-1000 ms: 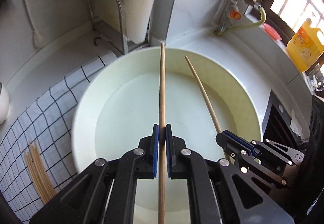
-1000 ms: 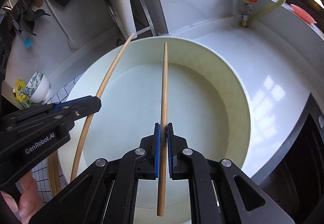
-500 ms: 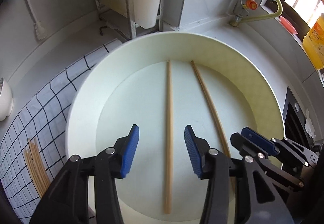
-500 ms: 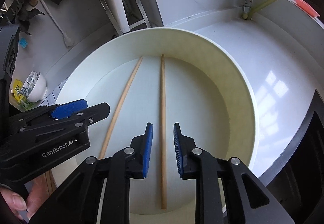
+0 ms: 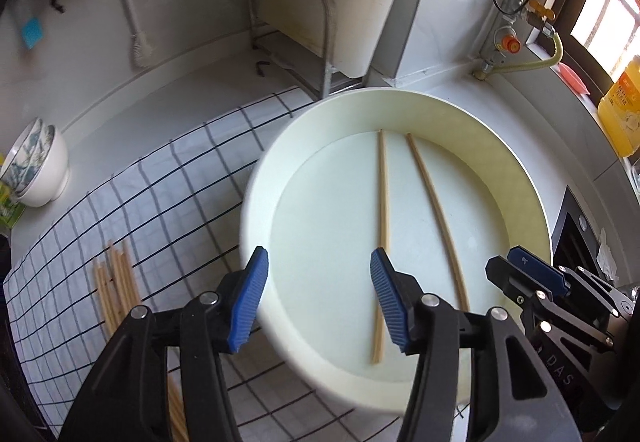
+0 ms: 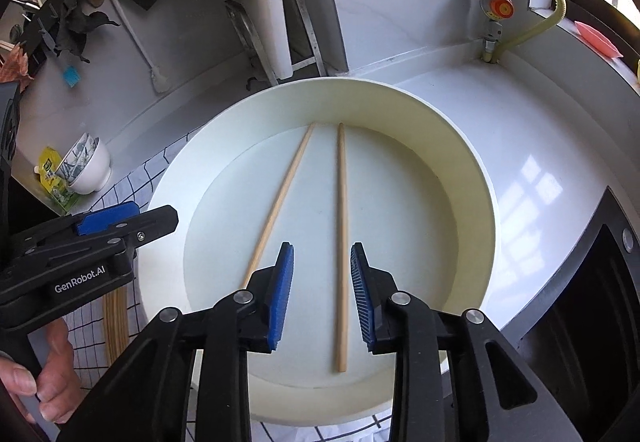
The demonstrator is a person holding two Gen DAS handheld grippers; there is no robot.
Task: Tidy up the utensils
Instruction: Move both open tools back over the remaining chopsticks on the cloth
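A: Starting at the left edge of the left wrist view, what sits there?

B: A stack of patterned bowls (image 5: pixel 34 166) at the far left, on the counter. Lower down lies a bundle of chopsticks (image 5: pixel 116 286) on a checked cloth (image 5: pixel 160 186) that covers the lower left of the frame.

A: And the left gripper (image 5: pixel 318 294)?

B: Released. Its jaws have just been opening and stand wide, blue pads apart, with nothing pressed between them. It hangs over the near left rim of the white basin (image 5: pixel 256 194).

A: Where are the pieces that were carried?

B: Two chopsticks lie flat on the basin floor. In the left wrist view the left chopstick (image 5: pixel 383 210) runs nearly straight up the middle of the frame, and the right chopstick (image 5: pixel 436 210) slants just to its right, apart from it.

A: The right gripper (image 6: pixel 322 290)?

B: Also let go. Its jaws have just been opening, narrower than the other's. One chopstick lies on the basin floor below the gap, touching neither pad.

A: Further right?

B: A yellow bottle (image 5: pixel 622 110) at the right edge.
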